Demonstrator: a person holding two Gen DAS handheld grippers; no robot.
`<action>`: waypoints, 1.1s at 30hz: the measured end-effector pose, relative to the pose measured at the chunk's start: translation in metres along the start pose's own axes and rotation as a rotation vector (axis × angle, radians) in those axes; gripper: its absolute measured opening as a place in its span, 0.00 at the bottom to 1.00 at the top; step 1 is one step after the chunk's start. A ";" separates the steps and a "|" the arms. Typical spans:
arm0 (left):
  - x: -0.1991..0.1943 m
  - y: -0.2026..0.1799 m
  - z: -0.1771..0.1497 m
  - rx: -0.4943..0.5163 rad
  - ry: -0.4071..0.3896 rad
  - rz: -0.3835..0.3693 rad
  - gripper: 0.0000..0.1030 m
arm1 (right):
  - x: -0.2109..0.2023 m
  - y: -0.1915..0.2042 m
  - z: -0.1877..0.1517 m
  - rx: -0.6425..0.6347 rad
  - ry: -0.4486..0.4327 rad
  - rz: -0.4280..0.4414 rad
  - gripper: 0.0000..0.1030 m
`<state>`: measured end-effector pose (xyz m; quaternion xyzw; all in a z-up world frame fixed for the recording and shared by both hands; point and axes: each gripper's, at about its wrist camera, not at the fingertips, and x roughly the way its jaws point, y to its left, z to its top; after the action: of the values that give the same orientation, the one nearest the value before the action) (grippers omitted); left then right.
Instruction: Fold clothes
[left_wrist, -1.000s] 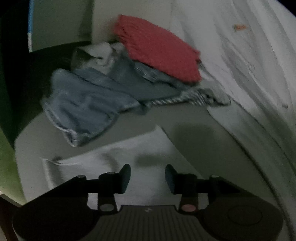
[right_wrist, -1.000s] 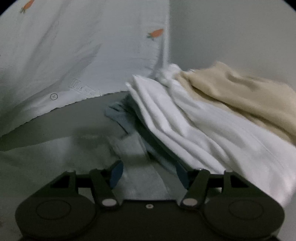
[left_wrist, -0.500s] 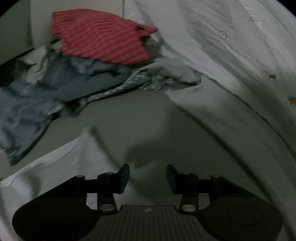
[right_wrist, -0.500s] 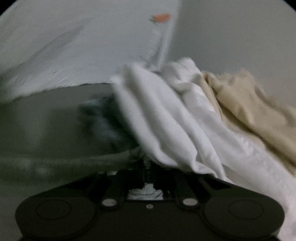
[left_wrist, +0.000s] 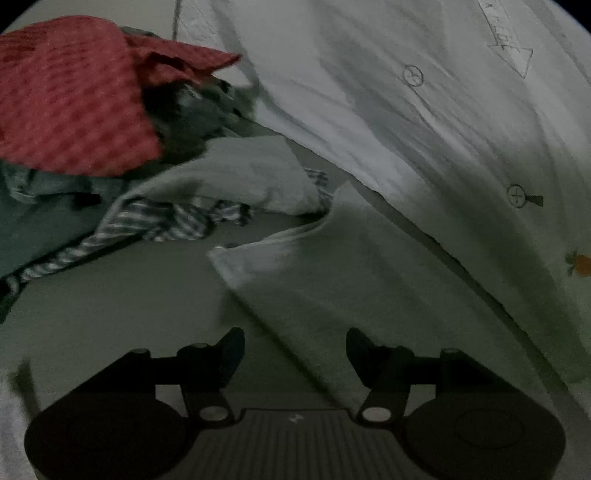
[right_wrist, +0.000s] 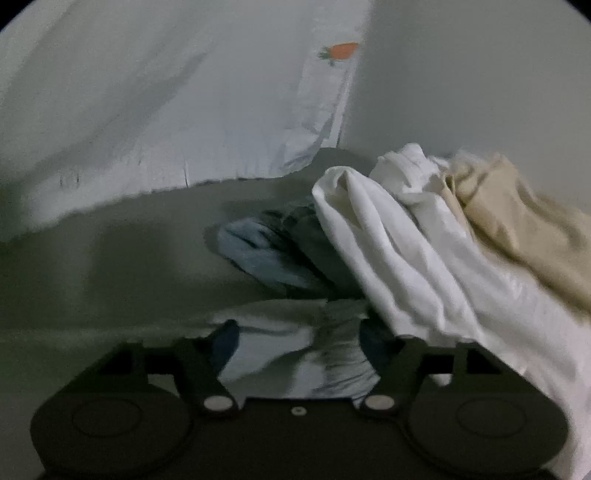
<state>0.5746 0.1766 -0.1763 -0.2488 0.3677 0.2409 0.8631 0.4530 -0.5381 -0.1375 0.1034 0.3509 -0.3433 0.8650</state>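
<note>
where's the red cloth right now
In the left wrist view the red cloth lies at upper left, on top of the clothes pile, above the striped garment and left of the white sheet.

Left wrist view close above the bed, angled down toward the carrot-print sheet (left_wrist: 424, 122), right wrist view likewise, sharing that sheet (right_wrist: 166, 110)

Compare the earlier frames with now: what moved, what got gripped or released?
The right gripper had clamped shut on the pale grey cloth; now its jaws are opening, the cloth loose between them. The left gripper swept toward the red garment, its jaws opening, empty. The clothes piles stayed put.
</note>
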 end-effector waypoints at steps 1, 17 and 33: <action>0.000 0.000 0.000 0.004 0.008 -0.005 0.61 | -0.004 0.000 -0.001 0.015 -0.002 0.014 0.77; -0.153 0.074 -0.124 0.091 0.101 -0.019 0.75 | -0.086 -0.091 -0.101 0.311 0.139 0.371 0.98; -0.193 0.110 -0.211 0.137 0.149 -0.013 0.87 | -0.126 -0.216 -0.211 0.657 0.145 0.389 0.96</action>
<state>0.2816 0.0866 -0.1860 -0.2087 0.4450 0.1901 0.8499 0.1310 -0.5442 -0.1932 0.4637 0.2562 -0.2589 0.8077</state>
